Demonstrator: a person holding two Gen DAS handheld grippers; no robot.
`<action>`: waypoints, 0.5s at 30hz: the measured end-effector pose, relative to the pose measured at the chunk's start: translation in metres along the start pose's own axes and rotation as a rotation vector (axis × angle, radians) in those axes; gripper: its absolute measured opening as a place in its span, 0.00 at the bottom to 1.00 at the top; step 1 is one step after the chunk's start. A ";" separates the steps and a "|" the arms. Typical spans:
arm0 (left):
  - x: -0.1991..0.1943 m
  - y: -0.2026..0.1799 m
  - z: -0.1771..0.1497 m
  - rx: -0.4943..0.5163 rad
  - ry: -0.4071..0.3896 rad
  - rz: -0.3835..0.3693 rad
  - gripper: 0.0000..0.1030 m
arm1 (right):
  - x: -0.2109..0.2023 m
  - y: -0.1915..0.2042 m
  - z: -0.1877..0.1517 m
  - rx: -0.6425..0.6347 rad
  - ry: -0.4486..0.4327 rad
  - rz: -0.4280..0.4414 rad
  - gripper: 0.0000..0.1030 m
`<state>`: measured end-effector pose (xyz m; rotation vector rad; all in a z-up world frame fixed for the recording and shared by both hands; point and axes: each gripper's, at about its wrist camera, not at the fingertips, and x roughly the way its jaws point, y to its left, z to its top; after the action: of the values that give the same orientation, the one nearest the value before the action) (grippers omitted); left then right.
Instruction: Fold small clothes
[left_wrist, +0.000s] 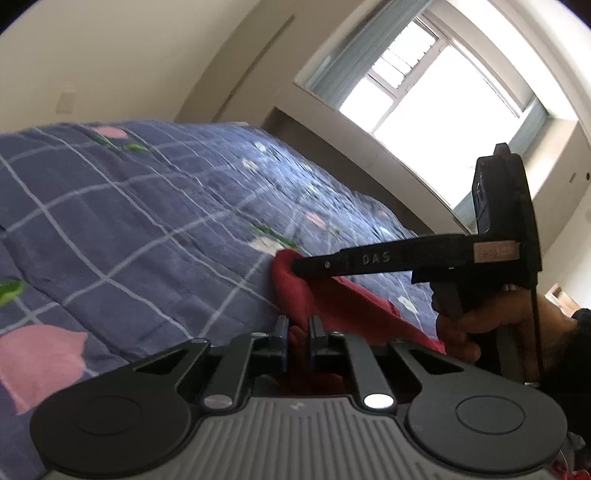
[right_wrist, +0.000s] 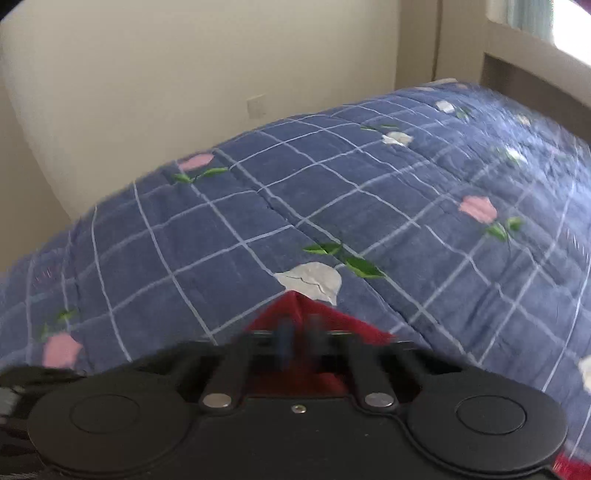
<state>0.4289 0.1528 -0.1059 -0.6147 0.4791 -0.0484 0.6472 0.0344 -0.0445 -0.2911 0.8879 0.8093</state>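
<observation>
**Red garment pinched at two points over the bed**

Over the blue checked quilt (left_wrist: 147, 221), at the left of my left wrist view, pink and green flower prints scatter across the white grid lines. Moving right, my left gripper (left_wrist: 298, 334) has its two fingers drawn close together with a fold of the red garment (left_wrist: 317, 295) clamped between them. The cloth rises from there toward the tip of my right gripper (left_wrist: 299, 267), whose long black body crosses the view sideways and meets the fabric's upper corner. Further right, my right hand (left_wrist: 480, 325) wraps the handle of that tool, and behind it the bright window (left_wrist: 424, 96) sits in the pale wall.

From the right wrist camera, the quilt (right_wrist: 221, 229) again fills the left and middle, with the cream wall (right_wrist: 184, 74) behind it. At centre bottom my right gripper (right_wrist: 298, 334) is blurred, yet its fingers stand narrowly apart with a peak of the red garment (right_wrist: 291, 306) caught between them, just below a white flower print (right_wrist: 310, 280). Another scrap of red shows at the lower right corner.
</observation>
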 end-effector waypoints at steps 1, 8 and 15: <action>-0.004 0.000 0.000 -0.011 -0.027 0.017 0.09 | -0.001 0.003 0.001 -0.015 -0.019 -0.009 0.02; -0.003 0.012 0.001 -0.119 -0.025 0.104 0.08 | 0.007 0.017 0.014 -0.061 -0.115 -0.069 0.01; 0.002 0.023 0.000 -0.169 0.018 0.112 0.14 | 0.018 0.012 0.002 -0.021 -0.119 -0.085 0.33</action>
<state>0.4288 0.1707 -0.1198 -0.7527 0.5374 0.0941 0.6460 0.0525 -0.0559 -0.2948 0.7512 0.7494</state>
